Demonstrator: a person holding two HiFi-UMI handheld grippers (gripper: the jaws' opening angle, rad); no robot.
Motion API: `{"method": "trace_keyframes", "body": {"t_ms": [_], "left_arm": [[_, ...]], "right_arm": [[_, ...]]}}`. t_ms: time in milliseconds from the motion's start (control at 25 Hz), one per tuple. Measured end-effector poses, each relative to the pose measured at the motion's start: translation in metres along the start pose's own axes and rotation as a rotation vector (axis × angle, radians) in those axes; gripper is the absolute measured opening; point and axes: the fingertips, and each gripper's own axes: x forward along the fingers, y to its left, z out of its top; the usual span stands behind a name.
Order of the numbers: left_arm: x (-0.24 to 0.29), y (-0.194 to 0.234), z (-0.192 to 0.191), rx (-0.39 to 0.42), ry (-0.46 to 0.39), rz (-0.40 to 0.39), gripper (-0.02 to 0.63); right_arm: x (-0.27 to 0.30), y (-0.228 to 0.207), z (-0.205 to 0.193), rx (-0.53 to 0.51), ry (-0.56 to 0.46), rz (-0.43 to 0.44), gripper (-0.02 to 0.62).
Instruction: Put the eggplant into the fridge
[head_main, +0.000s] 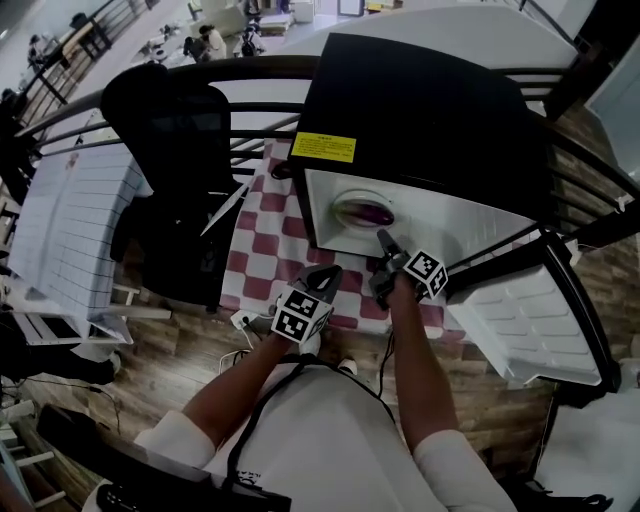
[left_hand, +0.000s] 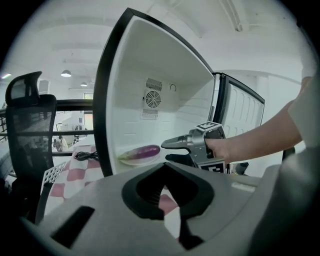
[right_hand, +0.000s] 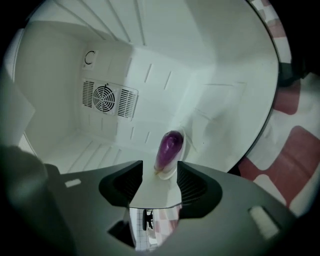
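Since the glossy purple eggplant (right_hand: 169, 147) already lies on its white plate (left_hand: 131, 160) near the front edge of the black fridge's (head_main: 420, 110) floor, draw the open, empty right gripper (right_hand: 160, 174) straight back; the closed, empty left gripper (left_hand: 162, 167) hangs outside.

Left gripper (left_hand: 161, 172) closed; right gripper (right_hand: 160, 172) agape

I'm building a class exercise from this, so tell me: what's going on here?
A person holds a tool in each hand before an open fridge. The eggplant already lies on a plate inside. The right tool, jaws apart and empty, points at it from the fridge's mouth; the left tool sits lower down, shut on nothing.
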Motion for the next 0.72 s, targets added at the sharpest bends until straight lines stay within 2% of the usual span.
{"method": "trace_keyframes", "body": {"t_ms": [240, 320, 400, 520, 720], "left_arm": [[0.004, -0.025, 0.003, 0.007, -0.017, -0.025, 0.006], [0.004, -0.033, 0.001, 0.011, -0.014, -0.036, 0.005], [0.004, -0.041, -0.001, 0.014, -0.012, -0.046, 0.006], [0.000, -0.052, 0.001, 0.008, -0.023, -0.054, 0.006], [-0.013, -0.063, 0.013, -0.001, -0.061, -0.054, 0.005]], "right_arm": [[-0.035, 0.019, 0.001, -0.053, -0.009, 0.084, 0.099], [-0.049, 0.027, 0.001, -0.056, -0.012, 0.130, 0.033], [-0.062, 0.036, 0.000, -0.060, -0.007, 0.181, 0.006], [-0.082, 0.045, -0.003, -0.097, 0.003, 0.220, 0.006], [-0.121, 0.060, -0.009, -0.248, 0.011, 0.232, 0.006]]}}
